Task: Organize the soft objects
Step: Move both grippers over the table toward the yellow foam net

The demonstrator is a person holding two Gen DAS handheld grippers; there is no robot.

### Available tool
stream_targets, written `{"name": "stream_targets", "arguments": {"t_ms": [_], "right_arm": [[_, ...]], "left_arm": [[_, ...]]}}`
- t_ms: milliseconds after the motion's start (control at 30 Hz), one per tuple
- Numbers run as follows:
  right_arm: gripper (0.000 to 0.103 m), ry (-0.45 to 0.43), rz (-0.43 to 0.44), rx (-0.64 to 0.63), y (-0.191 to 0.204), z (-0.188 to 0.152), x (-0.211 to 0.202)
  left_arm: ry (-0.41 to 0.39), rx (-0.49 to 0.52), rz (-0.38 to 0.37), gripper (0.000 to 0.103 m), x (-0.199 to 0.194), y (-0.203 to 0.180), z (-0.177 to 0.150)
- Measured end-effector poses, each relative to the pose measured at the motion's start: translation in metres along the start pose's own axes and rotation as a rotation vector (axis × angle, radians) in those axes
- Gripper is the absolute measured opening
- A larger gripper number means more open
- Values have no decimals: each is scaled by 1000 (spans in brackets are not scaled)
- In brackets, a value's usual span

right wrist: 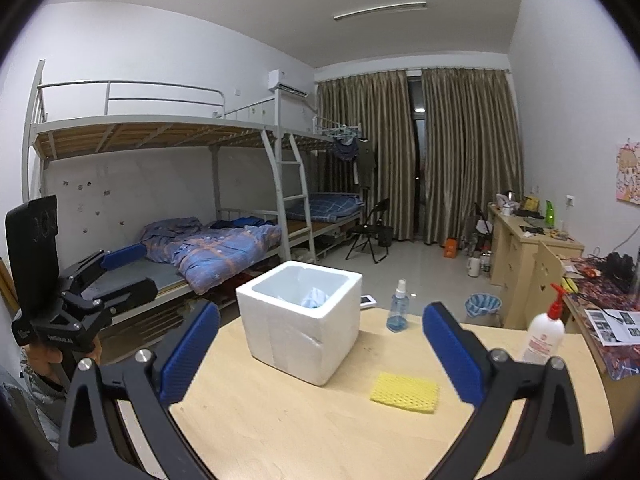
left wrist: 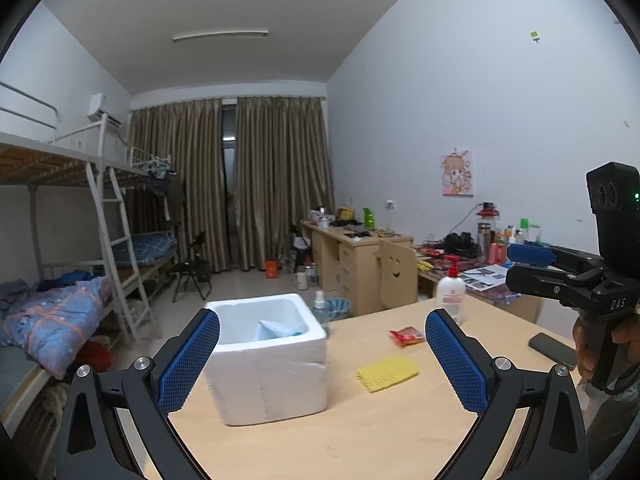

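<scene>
A white foam box [left wrist: 269, 364] stands on the wooden table [left wrist: 360, 432] with a light blue soft item [left wrist: 276, 329] inside; it also shows in the right wrist view [right wrist: 304, 320]. A yellow foam net [left wrist: 387, 373] lies flat to the right of the box, seen again in the right wrist view [right wrist: 405, 393]. A red packet [left wrist: 407, 335] lies behind it. My left gripper [left wrist: 322, 360] is open and empty, held above the table before the box. My right gripper [right wrist: 320, 356] is open and empty; it also shows in the left wrist view [left wrist: 532, 266] at the right.
A white pump bottle [left wrist: 450, 294] and a blue spray bottle [right wrist: 398, 309] stand at the table's far edge. A dark phone [left wrist: 554, 350] lies at the right. Bunk beds [right wrist: 200, 200] stand left, cluttered desks [left wrist: 360, 248] along the right wall.
</scene>
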State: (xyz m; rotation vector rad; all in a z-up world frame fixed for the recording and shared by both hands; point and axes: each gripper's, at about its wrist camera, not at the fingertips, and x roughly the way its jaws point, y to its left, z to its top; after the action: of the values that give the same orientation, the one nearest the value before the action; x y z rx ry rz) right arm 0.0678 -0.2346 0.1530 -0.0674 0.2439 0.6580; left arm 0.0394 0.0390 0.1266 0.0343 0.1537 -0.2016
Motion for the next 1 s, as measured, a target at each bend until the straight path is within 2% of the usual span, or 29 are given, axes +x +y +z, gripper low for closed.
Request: {"name": "stream_targets", "arguments": {"t_ms": [467, 700, 1000], "right_arm": [[103, 55, -82, 59, -42, -30, -4], [103, 97, -118, 79, -63, -43, 2], [103, 146, -151, 104, -86, -53, 7]], "left_arm": [[63, -21, -119, 103, 55, -21, -20], [116, -20, -155, 103, 89, -35, -31], [131, -3, -187, 103, 126, -54, -38]]}}
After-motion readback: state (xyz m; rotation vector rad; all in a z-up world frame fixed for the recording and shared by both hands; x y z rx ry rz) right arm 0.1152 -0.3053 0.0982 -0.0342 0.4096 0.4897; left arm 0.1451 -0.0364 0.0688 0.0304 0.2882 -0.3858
